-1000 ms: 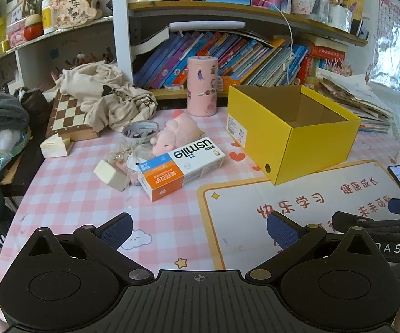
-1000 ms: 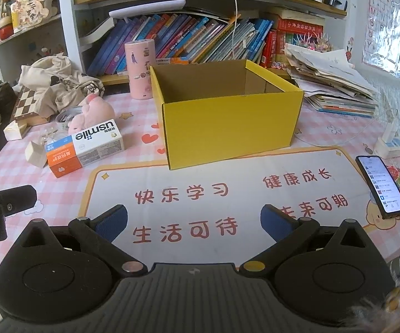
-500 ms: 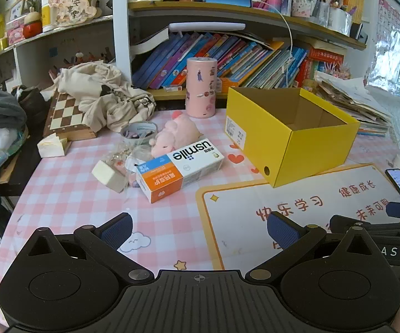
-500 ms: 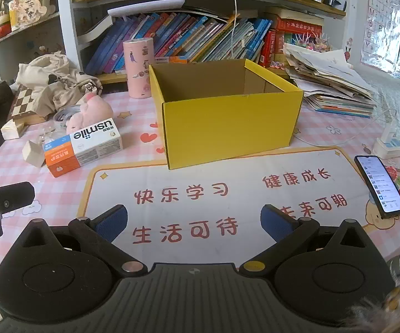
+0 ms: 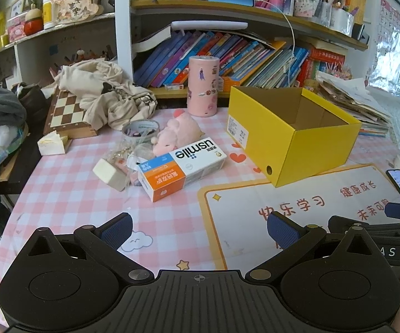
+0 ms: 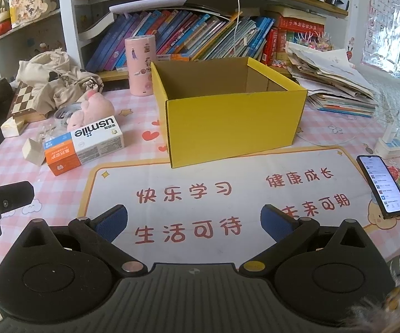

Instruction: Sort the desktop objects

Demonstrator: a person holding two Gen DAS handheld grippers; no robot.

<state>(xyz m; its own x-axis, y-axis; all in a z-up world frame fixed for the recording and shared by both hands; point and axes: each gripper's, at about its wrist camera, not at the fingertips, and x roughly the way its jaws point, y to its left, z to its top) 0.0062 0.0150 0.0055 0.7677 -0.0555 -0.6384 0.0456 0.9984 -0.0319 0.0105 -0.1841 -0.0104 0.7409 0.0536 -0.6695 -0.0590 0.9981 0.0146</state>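
Sorting not begun: yellow box (image 6: 227,116) ahead of the wide, unladen right gripper (image 6: 193,222) looks empty, clutter unsorted beyond the wide left gripper (image 5: 198,229).

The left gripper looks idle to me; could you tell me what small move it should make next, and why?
Probably ease the left gripper forward toward the usmile box. Its jaws are open and hold nothing, the box lies loose on the table straight ahead, and the yellow box beside it stands open, seemingly empty.

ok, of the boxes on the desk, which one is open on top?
The yellow cardboard box: its top is open and the inside looks bare. The usmile box lies closed on its side, left of it. Both grippers are open, holding nothing.
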